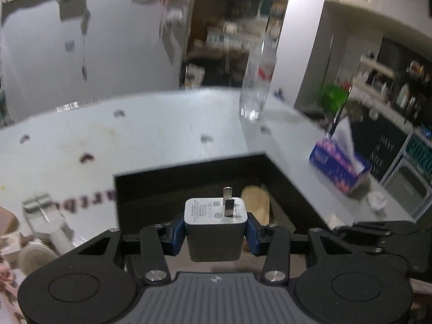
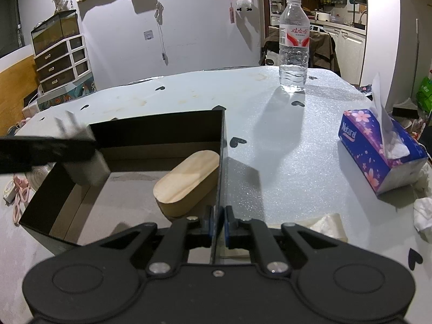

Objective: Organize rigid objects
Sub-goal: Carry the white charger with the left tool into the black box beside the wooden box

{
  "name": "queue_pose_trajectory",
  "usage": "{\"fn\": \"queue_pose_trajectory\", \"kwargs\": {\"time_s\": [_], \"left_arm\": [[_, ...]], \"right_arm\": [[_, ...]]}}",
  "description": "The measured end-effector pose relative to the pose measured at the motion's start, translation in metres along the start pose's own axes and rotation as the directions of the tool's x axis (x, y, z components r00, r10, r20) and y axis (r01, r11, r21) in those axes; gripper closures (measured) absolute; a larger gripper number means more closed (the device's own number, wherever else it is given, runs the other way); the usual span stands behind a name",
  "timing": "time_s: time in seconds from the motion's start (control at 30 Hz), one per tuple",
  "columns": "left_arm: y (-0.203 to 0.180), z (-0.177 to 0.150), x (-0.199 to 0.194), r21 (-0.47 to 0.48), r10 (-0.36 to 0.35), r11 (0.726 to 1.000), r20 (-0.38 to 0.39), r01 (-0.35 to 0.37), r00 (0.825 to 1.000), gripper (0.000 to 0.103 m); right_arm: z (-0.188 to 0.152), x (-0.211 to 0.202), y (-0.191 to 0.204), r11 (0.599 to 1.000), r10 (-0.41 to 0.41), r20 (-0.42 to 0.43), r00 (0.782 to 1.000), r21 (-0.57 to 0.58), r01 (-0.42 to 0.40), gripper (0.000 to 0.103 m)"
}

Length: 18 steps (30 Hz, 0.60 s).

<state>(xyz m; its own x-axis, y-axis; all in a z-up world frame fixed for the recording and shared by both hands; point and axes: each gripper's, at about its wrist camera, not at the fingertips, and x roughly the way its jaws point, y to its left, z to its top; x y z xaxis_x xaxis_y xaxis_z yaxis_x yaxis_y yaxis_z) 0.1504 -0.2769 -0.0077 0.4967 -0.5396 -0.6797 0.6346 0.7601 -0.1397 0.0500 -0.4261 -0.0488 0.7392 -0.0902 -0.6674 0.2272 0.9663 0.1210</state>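
My left gripper (image 1: 216, 229) is shut on a white charger plug (image 1: 216, 213), its two metal prongs pointing up and away. It hangs over a black open box (image 1: 189, 178) that holds an oval wooden case (image 1: 256, 202). In the right wrist view the charger (image 2: 89, 162) shows blurred above the box's left side, and the wooden case (image 2: 186, 181) lies against the right wall inside. My right gripper (image 2: 218, 222) is shut on the thin right wall of the black box (image 2: 162, 129) at its near corner.
A clear water bottle (image 2: 293, 43) stands at the far side of the pale table (image 2: 270, 135). A purple tissue box (image 2: 378, 148) and crumpled tissues (image 2: 424, 210) lie to the right. Pink scissors (image 2: 20, 197) and small clutter sit left of the box.
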Motion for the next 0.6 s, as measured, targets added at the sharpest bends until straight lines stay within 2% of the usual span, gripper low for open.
{"fn": "queue_pose_trajectory", "kwargs": {"time_s": [0.13, 0.23, 0.33, 0.6], "left_arm": [[0.002, 0.008, 0.034, -0.017, 0.026, 0.999, -0.102, -0.028, 0.994, 0.056], [0.002, 0.015, 0.053, -0.021, 0.041, 0.999, -0.147, -0.044, 0.988, 0.056], [0.0, 0.024, 0.064, -0.022, 0.069, 0.997, -0.142, -0.072, 0.988, 0.057], [-0.006, 0.037, 0.086, -0.067, 0.069, 0.995, -0.154, -0.08, 0.986, 0.057]], "right_arm": [[0.0, 0.0, 0.0, 1.0, -0.001, -0.001, 1.0, 0.001, 0.001, 0.095], [0.0, 0.001, 0.0, 1.0, -0.002, -0.004, 1.0, 0.0, 0.002, 0.095], [0.0, 0.001, 0.0, 1.0, -0.002, -0.006, 1.0, -0.001, 0.002, 0.095], [0.0, 0.001, -0.001, 1.0, 0.002, -0.007, 1.0, -0.002, -0.002, 0.095]]}}
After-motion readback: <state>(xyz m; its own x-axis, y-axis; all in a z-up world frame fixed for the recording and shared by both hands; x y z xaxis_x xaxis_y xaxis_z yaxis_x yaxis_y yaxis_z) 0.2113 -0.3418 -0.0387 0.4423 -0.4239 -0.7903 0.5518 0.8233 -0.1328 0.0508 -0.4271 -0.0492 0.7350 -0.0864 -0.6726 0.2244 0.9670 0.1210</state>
